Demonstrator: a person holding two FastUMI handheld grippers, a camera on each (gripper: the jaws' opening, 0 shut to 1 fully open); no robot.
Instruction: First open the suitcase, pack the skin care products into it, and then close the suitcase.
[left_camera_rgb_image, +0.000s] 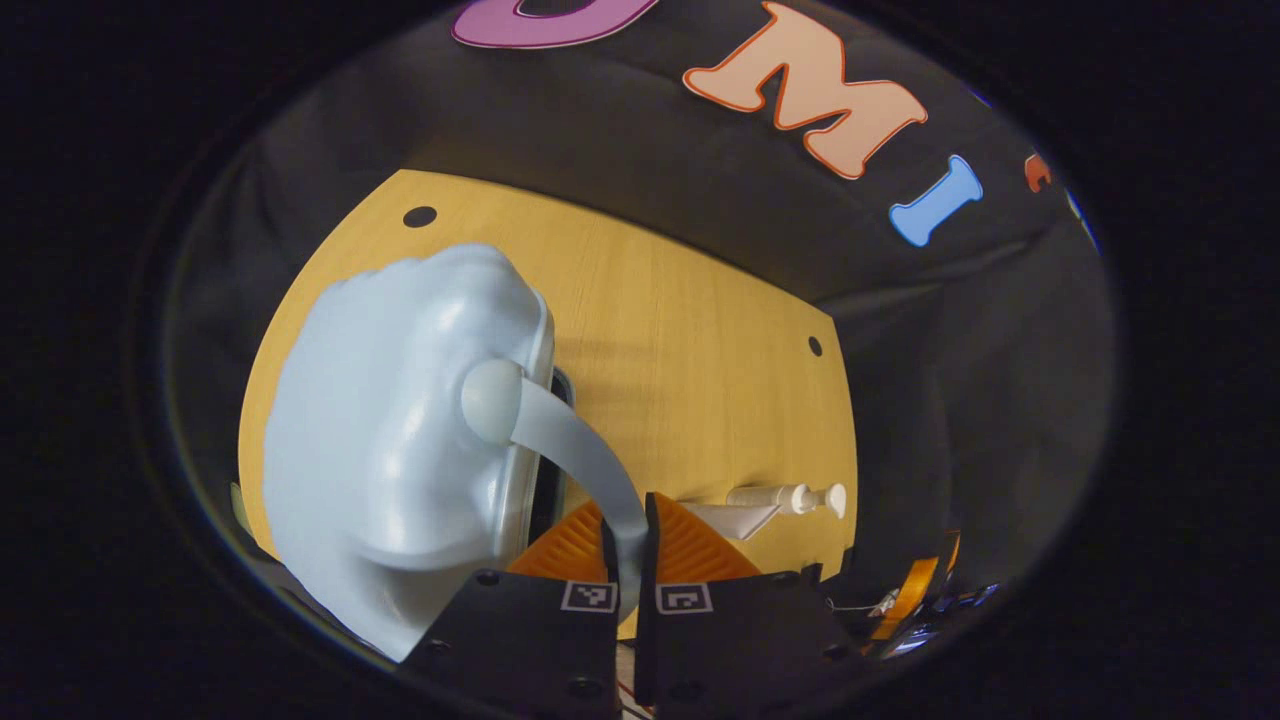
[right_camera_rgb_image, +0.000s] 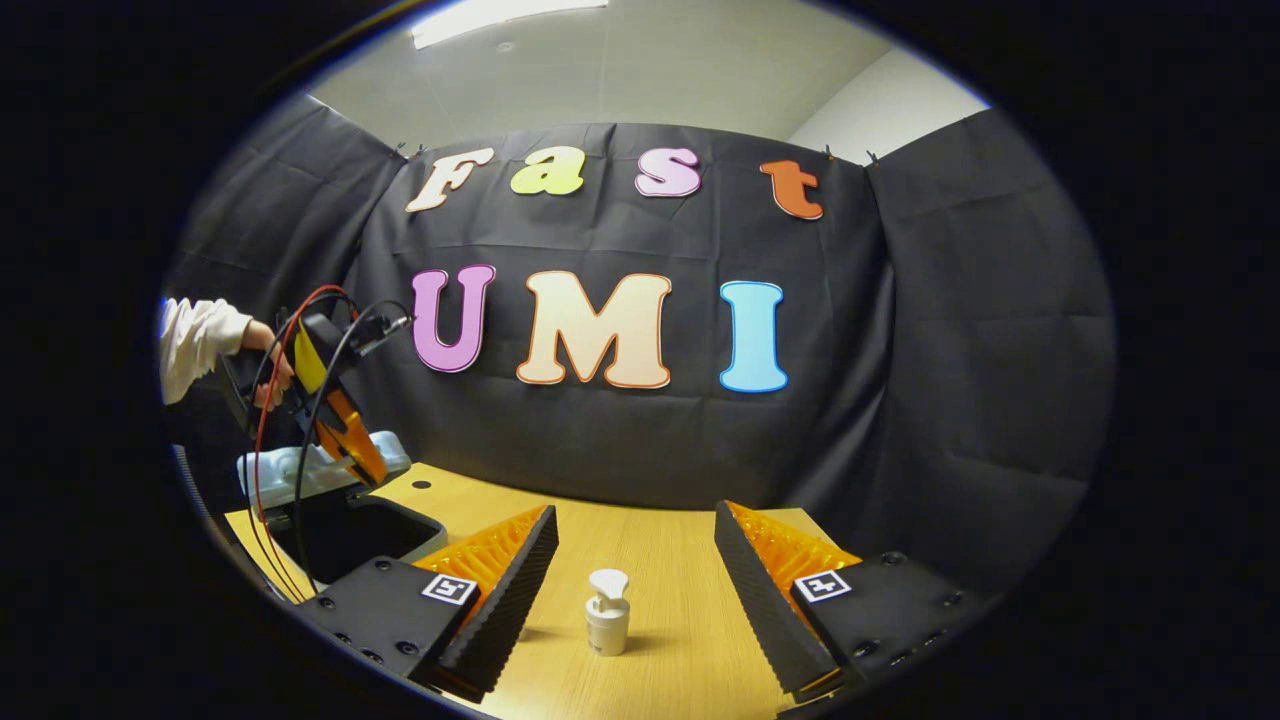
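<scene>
In the left gripper view my left gripper (left_camera_rgb_image: 628, 545) sat at the bottom centre of the frame, its fingers (left_camera_rgb_image: 570, 550) drawn narrow and pinched on the pale strap handle (left_camera_rgb_image: 585, 450) of the suitcase (left_camera_rgb_image: 400, 440); the light blue shell filled the left half of the frame, its lid tilted up with a dark gap showing along its right edge; the wooden worktop (left_camera_rgb_image: 700, 370) ran behind it; at the lower right of that frame a white pump bottle (left_camera_rgb_image: 790, 497) lay sideways as that camera saw it, just beside a white tube (left_camera_rgb_image: 735, 518).

In the right gripper view my right gripper (right_camera_rgb_image: 632, 570) held its fingers (right_camera_rgb_image: 510, 580) wide apart at the bottom of the frame, gripping nothing; the pump bottle (right_camera_rgb_image: 607, 612) stood upright on the worktop (right_camera_rgb_image: 660, 560) between them, touching neither; at the left edge of the frame I saw a hand (right_camera_rgb_image: 268, 365) in a white sleeve (right_camera_rgb_image: 195, 340) holding the left gripper (right_camera_rgb_image: 345, 435) over the open suitcase (right_camera_rgb_image: 340, 520), whose dark interior faced upward.
</scene>
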